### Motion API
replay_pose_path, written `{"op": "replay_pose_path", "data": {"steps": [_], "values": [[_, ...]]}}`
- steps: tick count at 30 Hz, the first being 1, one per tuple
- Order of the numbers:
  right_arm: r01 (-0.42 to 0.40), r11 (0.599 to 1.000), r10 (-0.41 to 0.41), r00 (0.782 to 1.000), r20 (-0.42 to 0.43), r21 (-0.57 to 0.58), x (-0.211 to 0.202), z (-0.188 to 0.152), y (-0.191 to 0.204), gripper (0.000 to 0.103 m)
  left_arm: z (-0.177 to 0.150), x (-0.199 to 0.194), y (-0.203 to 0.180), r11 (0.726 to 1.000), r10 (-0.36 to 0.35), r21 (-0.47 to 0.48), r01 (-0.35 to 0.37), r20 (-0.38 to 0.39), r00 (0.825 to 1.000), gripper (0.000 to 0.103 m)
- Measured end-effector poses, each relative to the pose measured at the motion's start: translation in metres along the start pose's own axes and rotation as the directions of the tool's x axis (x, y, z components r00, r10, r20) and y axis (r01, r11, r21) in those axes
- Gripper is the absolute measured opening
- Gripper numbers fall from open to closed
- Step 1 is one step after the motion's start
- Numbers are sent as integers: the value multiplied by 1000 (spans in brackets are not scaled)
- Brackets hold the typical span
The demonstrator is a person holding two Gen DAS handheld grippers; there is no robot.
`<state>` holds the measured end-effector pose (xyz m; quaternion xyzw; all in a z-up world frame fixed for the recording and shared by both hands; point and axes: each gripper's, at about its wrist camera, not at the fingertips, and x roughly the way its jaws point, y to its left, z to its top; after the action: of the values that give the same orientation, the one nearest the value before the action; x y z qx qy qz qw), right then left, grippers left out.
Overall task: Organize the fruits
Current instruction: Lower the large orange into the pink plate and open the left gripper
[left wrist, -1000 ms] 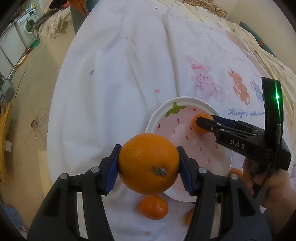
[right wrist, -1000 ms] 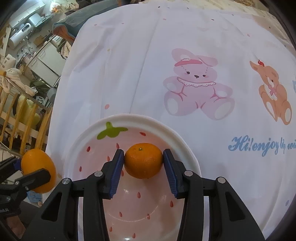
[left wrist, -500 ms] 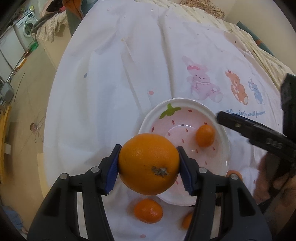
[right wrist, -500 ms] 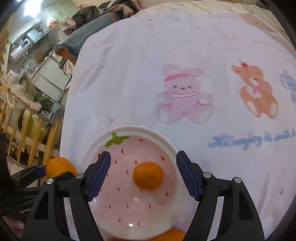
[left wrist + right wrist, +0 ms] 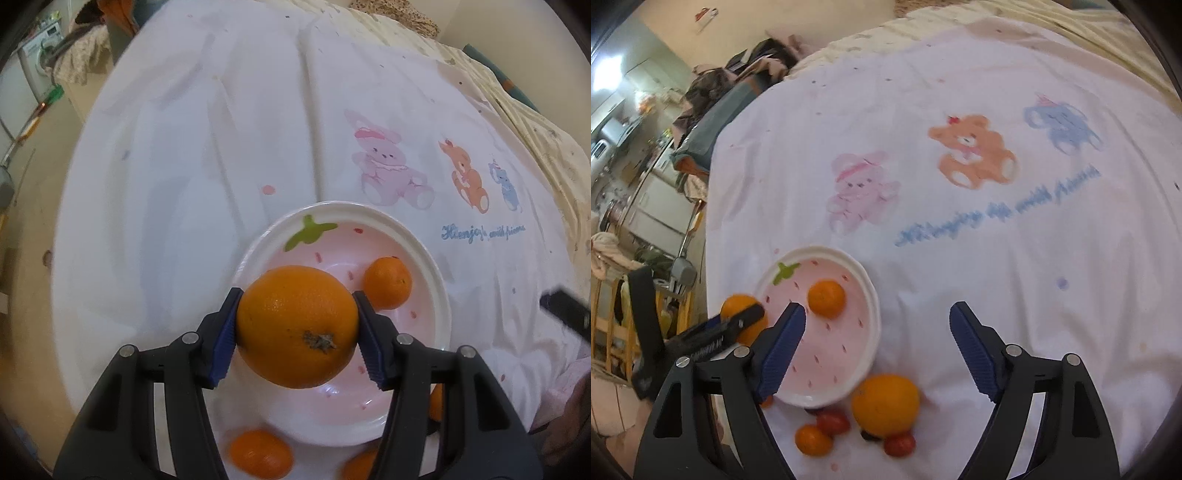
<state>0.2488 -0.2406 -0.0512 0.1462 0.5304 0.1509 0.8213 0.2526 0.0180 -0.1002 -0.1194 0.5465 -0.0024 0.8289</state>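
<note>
**Q:** Since the frame one second back, what had changed?

**A:** Your right gripper [image 5: 877, 347] had let go of the small mandarin [image 5: 826, 298] and drawn back and up. Its blue pads [image 5: 971, 350] stood wide apart with nothing between them. The mandarin lay alone inside the strawberry-print bowl [image 5: 864, 354], toward the far-right part of the well as the left camera saw it [image 5: 387, 282].

**Q:** And your left side?

**A:** Your left gripper [image 5: 297, 328] kept its pinch on the large orange [image 5: 297, 326], both pads pressed to its flanks. You had carried it forward: it hung over the near-left part of the bowl [image 5: 369, 214], where a second earlier it sat short of the rim.

**Q:** Which way did the orange point?

**A:** Its dry stem scar faced back toward the left camera and slightly down. The stem axis ran roughly along the fingers, across the line of the pinch. The fruit was near round, so no long axis could be read.

**Q:** What else was noted on the cloth?

**A:** The white cartoon-print cloth [image 5: 923, 92] carried loose fruit just near of the bowl: a second large orange [image 5: 885, 404] touching the rim, another small mandarin [image 5: 813, 439], two red cherry tomatoes [image 5: 833, 422], and one dark piece, too hidden to name.
</note>
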Motion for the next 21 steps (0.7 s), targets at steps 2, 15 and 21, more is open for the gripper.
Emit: {"op": "replay_pose_path", "data": {"steps": [2, 15, 21], "values": [[-5, 1000, 5, 1000, -4, 24, -1, -7, -7, 83, 3, 6, -4, 1000, -2, 1, 2, -2, 1000, 54], [-31, 995, 33, 999, -18, 94, 10, -12, -28, 83, 12, 40, -15, 1000, 11, 8, -11, -15, 1000, 55], [-48, 996, 49, 999, -13, 72, 7, -10, -21, 83, 11, 44, -24, 998, 35, 52, -33, -45, 998, 57]]}}
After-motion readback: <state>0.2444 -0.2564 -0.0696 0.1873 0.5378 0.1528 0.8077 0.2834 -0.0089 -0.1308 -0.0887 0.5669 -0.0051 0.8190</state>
